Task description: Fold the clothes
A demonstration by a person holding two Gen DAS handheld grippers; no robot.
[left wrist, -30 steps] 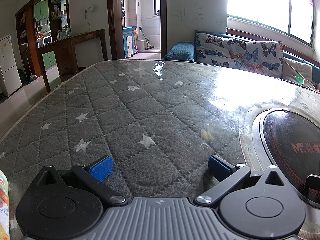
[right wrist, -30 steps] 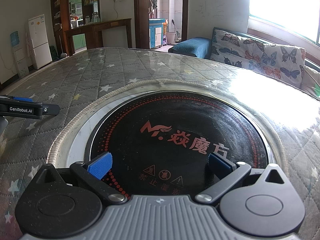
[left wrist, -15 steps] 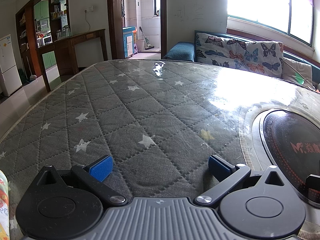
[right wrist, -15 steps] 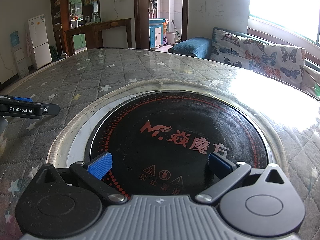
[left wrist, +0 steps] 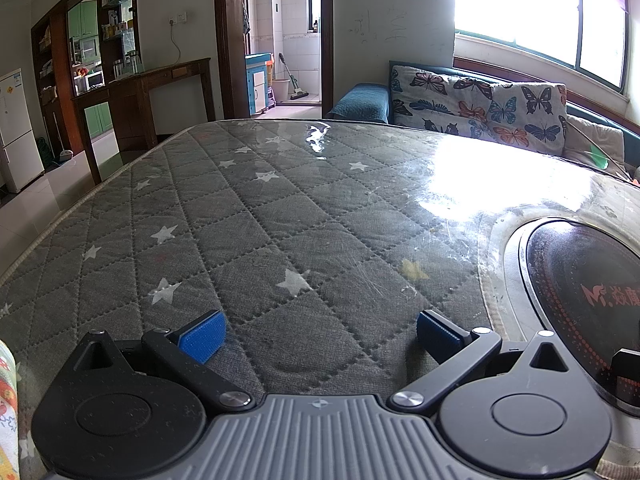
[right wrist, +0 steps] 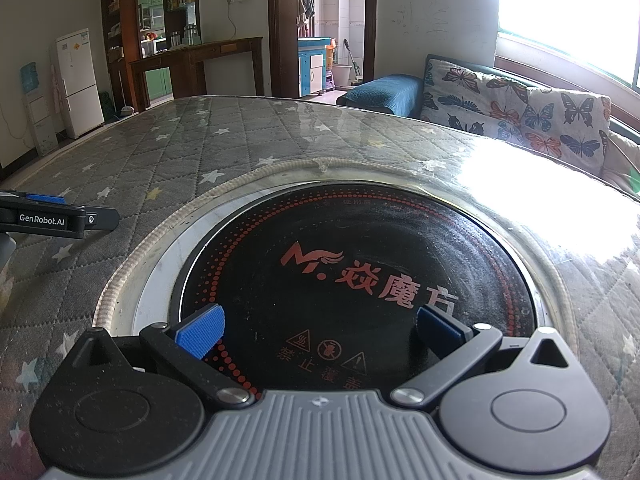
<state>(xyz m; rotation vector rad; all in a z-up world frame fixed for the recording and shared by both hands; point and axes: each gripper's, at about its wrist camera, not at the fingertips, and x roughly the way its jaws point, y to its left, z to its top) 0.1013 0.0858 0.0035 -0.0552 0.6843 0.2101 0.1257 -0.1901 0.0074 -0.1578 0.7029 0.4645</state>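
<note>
Grey quilted table cover (left wrist: 280,240) beside the round black hob (right wrist: 356,280) lies as it did 1 second back, both the left gripper (left wrist: 318,330) and right gripper (right wrist: 318,330) motionless with jaws spread and empty, folding unstarted, with only a patterned cloth edge (left wrist: 7,408), possibly the clothes, far left of the hob.

Daylight pours from the blown-out window (left wrist: 520,12) in the upper right of both frames, throwing white glare across the glossy grey star-quilted table cover (left wrist: 280,216). Left side is dimmer. Focus is sharp; fisheye bends straight edges, and corners vignette black.
</note>
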